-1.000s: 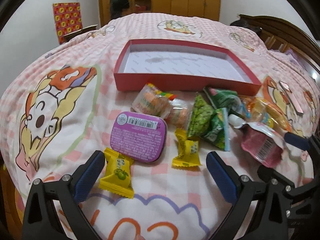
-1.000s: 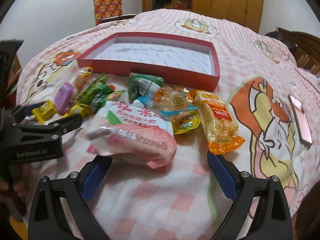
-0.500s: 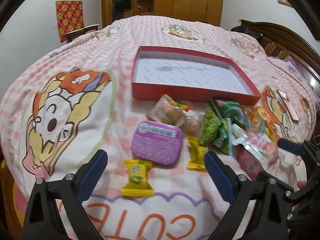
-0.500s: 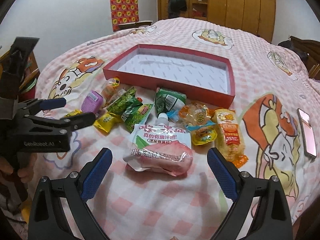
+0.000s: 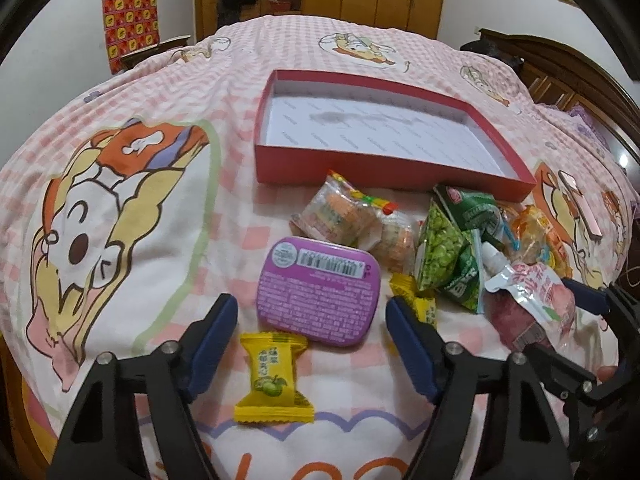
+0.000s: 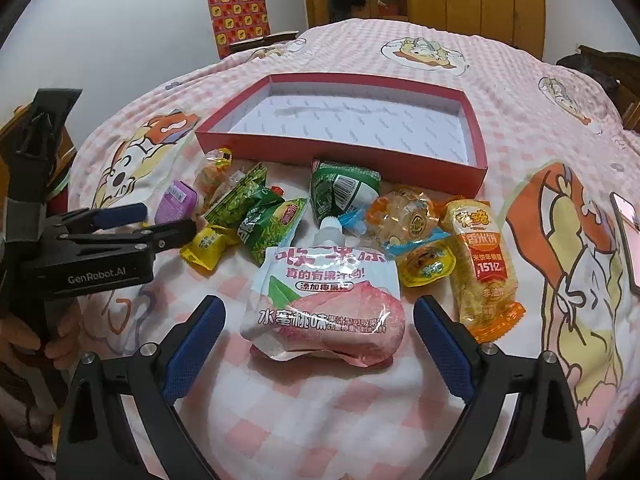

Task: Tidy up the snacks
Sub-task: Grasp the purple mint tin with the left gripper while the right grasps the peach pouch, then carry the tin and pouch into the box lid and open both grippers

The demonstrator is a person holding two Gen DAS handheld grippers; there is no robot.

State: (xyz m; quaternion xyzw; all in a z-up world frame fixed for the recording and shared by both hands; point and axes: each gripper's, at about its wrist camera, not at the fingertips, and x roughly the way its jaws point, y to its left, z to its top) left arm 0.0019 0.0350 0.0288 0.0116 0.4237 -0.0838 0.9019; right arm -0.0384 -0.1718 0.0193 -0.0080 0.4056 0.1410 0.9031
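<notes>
A: Left gripper [image 5: 312,316]?
B: Backed off since a second ago, jaws closing but gripping nothing; yellow candy [image 5: 274,376] and purple tin [image 5: 318,290] lie between them on the bedspread [image 5: 132,184].
A: Right gripper [image 6: 318,330]?
B: Unchanged, spread wide around the peach pouch [image 6: 326,306], not touching.
A: Red box [image 5: 380,168]?
B: Empty; likely the left hand picks first.

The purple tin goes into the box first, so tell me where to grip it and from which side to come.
Grip the purple tin across its two long side edges, coming down from the near side where the left gripper is. It lies flat, label side up, with rounded corners. Its left edge is clear; the yellow candy crowds the right edge. The jaws are closing around its near end, not yet touching.
</notes>
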